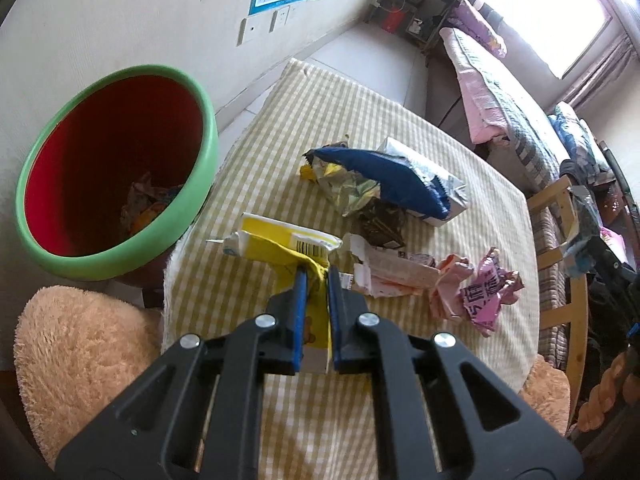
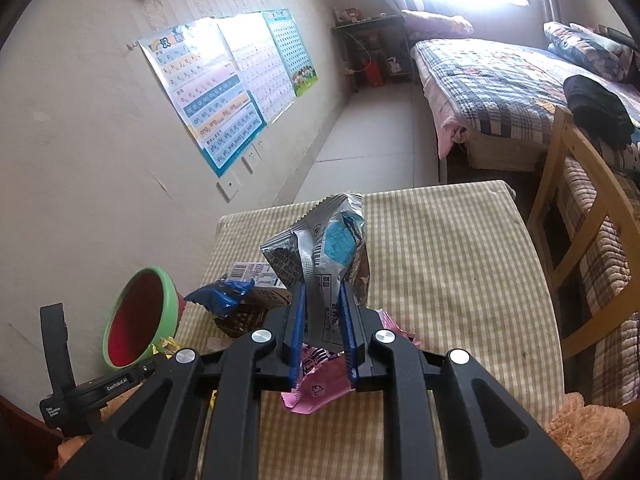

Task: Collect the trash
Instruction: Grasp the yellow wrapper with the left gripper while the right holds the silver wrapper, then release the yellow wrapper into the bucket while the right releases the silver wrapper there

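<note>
Left gripper (image 1: 318, 276) clamped on crumpled yellow carton (image 1: 280, 246), right gripper (image 2: 323, 300) pinching silver wrapper (image 2: 316, 240). More wrappers (image 1: 476, 292) mid-table; far tablecloth (image 2: 460, 248) bare, bin (image 1: 120, 172) beside table edge.

A flattened yellow paper carton (image 1: 280, 246) is clamped between the left tongs (image 1: 318, 274). A crumpled silver foil wrapper (image 2: 320, 248) is held upright in the right tongs (image 2: 322, 292). A crumpled pink plastic wrapper (image 1: 486, 292) lies right of the left tongs; a blue foil bag (image 1: 394, 180) lies beyond.
</note>
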The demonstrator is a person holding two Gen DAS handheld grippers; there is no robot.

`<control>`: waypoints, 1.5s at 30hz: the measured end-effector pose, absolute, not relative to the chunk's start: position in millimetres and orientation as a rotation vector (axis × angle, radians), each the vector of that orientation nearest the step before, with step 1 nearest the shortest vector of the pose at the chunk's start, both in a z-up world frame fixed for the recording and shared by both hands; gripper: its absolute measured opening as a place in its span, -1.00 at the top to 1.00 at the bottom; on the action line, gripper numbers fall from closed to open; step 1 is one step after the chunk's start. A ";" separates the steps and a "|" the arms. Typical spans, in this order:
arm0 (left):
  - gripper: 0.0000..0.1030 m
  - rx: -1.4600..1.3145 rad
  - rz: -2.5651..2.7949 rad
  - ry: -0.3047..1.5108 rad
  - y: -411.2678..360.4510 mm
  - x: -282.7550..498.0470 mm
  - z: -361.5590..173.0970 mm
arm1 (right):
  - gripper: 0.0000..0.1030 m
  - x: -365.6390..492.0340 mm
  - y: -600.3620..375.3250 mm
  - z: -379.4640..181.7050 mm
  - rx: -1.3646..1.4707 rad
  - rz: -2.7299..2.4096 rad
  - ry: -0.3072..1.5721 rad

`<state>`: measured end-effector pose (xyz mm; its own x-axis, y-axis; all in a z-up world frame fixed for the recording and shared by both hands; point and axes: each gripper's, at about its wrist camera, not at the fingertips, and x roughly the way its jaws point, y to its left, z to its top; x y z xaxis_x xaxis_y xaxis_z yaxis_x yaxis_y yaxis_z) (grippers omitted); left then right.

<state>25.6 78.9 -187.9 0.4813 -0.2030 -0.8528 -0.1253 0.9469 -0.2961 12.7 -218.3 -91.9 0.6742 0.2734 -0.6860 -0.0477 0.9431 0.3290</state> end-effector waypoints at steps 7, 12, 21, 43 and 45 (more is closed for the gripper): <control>0.82 -0.341 -0.073 1.016 78.0 22.8 -165.1 | 0.68 9.0 -213.3 -88.4 0.294 0.205 0.813; 0.82 -0.344 -0.076 0.982 80.3 21.4 -152.8 | 0.68 7.9 -202.1 -88.2 0.288 0.230 0.818; 0.82 -0.361 -0.054 0.943 93.9 23.5 -143.9 | 0.68 10.2 -173.4 -91.8 0.268 0.301 0.851; 0.82 -0.418 0.167 0.852 222.5 12.0 -131.0 | 0.68 40.8 -20.8 -82.8 0.182 0.640 0.913; 0.82 -0.419 0.183 0.864 234.0 15.5 -136.6 | 0.68 48.6 -2.2 -86.8 0.192 0.678 0.941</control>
